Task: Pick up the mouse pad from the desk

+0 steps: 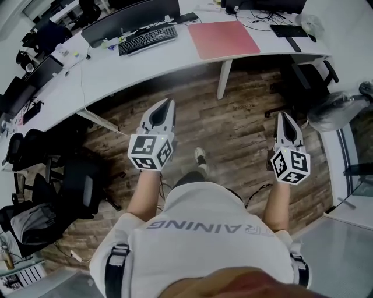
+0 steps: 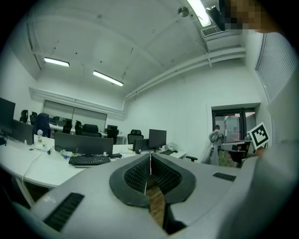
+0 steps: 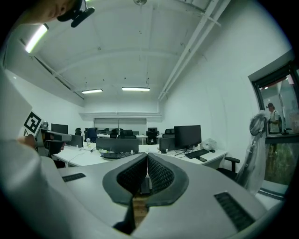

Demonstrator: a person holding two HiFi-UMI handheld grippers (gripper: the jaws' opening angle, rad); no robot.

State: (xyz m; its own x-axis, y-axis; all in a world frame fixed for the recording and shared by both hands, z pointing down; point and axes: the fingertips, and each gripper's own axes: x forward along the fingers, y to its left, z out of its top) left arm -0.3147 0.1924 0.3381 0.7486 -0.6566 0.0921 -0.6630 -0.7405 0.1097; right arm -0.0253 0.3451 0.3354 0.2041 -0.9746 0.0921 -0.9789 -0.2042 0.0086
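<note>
A red mouse pad lies flat on the white desk, right of a black keyboard. Both grippers hang over the wooden floor, short of the desk. My left gripper is shut with nothing in it and points toward the desk's front edge. My right gripper is shut and empty too, further right and lower in the head view. In the left gripper view the jaws meet tip to tip. The right gripper view shows its jaws pressed together. The pad is hidden behind the jaws in both gripper views.
A monitor stands behind the keyboard. A white desk leg drops to the floor between the grippers. Black office chairs stand at the left. Another keyboard and cables lie at the desk's right end. A plastic-covered chair is at the right.
</note>
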